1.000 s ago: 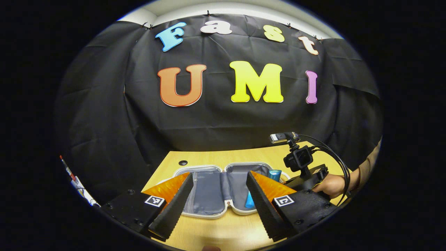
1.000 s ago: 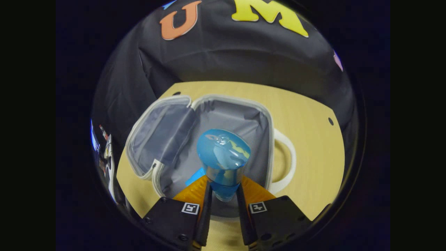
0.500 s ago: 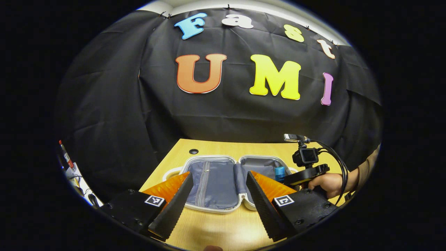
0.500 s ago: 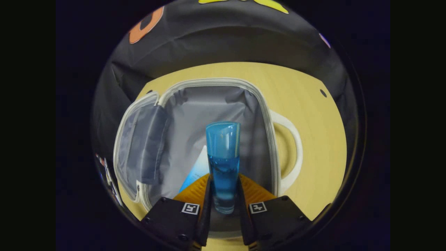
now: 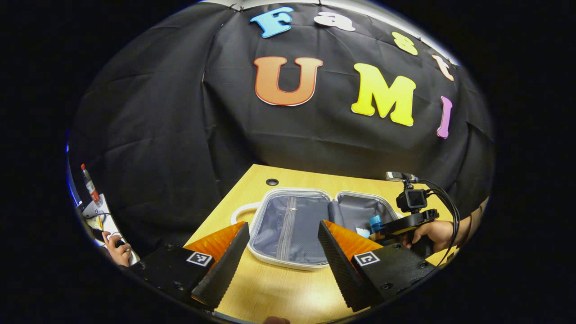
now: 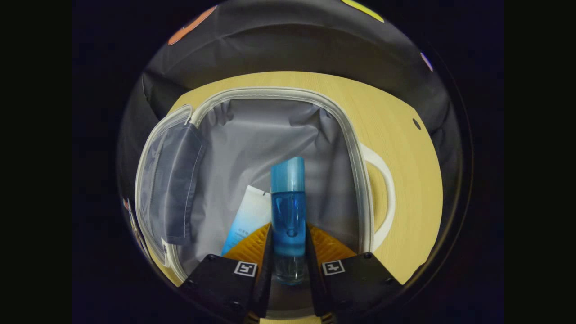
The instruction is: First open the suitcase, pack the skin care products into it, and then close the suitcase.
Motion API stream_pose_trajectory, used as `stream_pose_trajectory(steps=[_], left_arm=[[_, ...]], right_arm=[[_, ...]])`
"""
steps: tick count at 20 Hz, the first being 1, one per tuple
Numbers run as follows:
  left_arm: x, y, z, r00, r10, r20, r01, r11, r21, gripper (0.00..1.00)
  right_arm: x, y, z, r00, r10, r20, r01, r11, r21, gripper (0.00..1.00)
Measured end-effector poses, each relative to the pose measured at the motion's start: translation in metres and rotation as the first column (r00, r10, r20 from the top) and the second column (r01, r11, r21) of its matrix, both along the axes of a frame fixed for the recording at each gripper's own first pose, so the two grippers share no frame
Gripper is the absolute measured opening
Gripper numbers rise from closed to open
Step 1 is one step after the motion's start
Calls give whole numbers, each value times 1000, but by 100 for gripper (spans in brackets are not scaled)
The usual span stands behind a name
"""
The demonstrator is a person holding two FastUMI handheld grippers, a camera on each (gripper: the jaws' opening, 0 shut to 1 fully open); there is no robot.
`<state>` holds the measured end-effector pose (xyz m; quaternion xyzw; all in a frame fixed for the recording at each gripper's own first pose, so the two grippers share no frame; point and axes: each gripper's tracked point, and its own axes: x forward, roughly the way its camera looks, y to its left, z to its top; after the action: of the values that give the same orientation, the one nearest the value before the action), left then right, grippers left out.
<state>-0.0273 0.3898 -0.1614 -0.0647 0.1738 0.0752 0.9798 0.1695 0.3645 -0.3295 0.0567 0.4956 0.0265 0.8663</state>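
Risk: the tall blue translucent plastic bottle (image 6: pixel 288 211) could slip or tip on release, since the right gripper (image 6: pixel 288 258) pinched it only near its clear base; it might also land on the white-and-blue tube (image 6: pixel 245 216) at 9 o'clock beside it. Right fingers (image 6: pixel 266 256) were closed tight on the bottle, cap pointing toward 12 o'clock, over the open half of the white-rimmed grey-lined suitcase (image 6: pixel 351 148). Left gripper (image 5: pixel 283 265) was spread wide, holding nothing, above the light wooden counter (image 5: pixel 279 292). Beyond it, at 12 o'clock, the suitcase lay open flat. Its white loop handle (image 6: pixel 387 202) sat at 3 o'clock.
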Motion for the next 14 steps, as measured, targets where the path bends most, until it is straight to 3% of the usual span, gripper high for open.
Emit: stream_pose_trajectory(steps=[6, 8, 11, 14], left_arm=[[3, 28, -15, 999, 48, -16, -48, 998, -29, 98], [9, 42, -25, 998, 61, -28, -63, 996, -59, 98], [19, 61, -36, 996, 82, -43, -88, 980, -177, 98], [37, 84, -60, 993, 98, -70, -115, 941, -318, 98]], right_arm=[[-1, 0, 13, 999, 28, 40, -28, 999, 16, 40], [0, -4, 40, 990, 56, 127, -57, 998, 8, 62], [-5, -10, 97, 946, 123, 299, -120, 992, -29, 75], [-21, -25, 165, 864, 176, 471, -161, 984, -72, 81]])
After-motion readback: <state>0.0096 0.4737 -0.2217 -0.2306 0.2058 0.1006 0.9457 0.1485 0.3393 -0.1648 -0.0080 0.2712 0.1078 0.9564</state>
